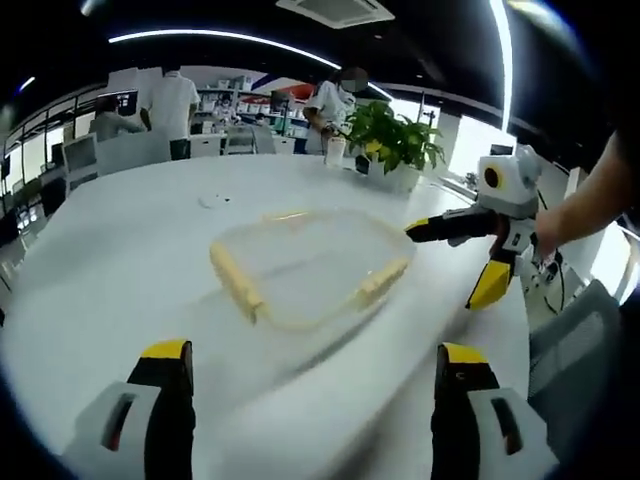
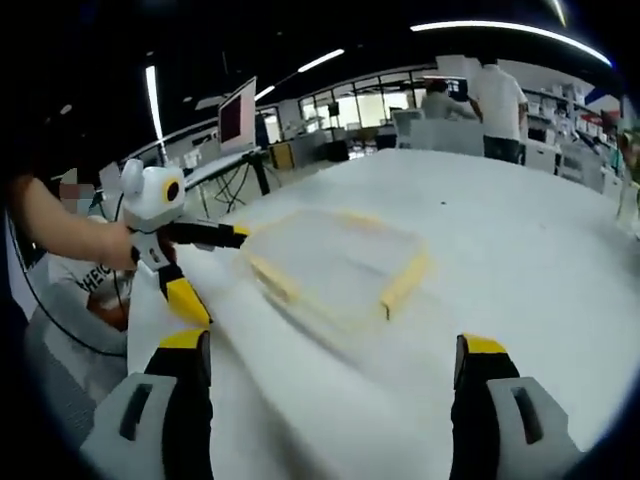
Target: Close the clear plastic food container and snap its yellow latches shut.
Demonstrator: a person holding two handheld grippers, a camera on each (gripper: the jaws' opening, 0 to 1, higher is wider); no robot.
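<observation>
**Blurred container between two open grippers**

The white table [image 1: 110, 260] took up most of both views, its far edge cut off by the rim. On it lay the clear plastic food container [image 1: 305, 262], smeared by motion blur in both views; its transparent walls were barely separable from the tabletop, and whether the lid sat fully down could not be told. Its yellow latches [image 1: 236, 280] read as pale streaks along the edges, and whether any was snapped shut could not be made out.

In the left gripper view, the left gripper [image 1: 312, 365] stood near the table's edge with its jaws spread wide, holding nothing, the container well ahead of them. The right gripper [image 1: 455, 262] came in from the right, held by a hand [image 1: 548, 232] whose arm was cut off; its two yellow-tipped jaws were splayed apart, one tip just beside the container's corner, though contact could not be confirmed.

In the right gripper view, the right gripper's own jaws rose wide apart and empty, with the container ahead between them.

Beyond the table stood a potted plant [image 1: 392, 140], several people [image 1: 172, 105] and office desks with a monitor [image 2: 237, 115], all small and indistinct.
</observation>
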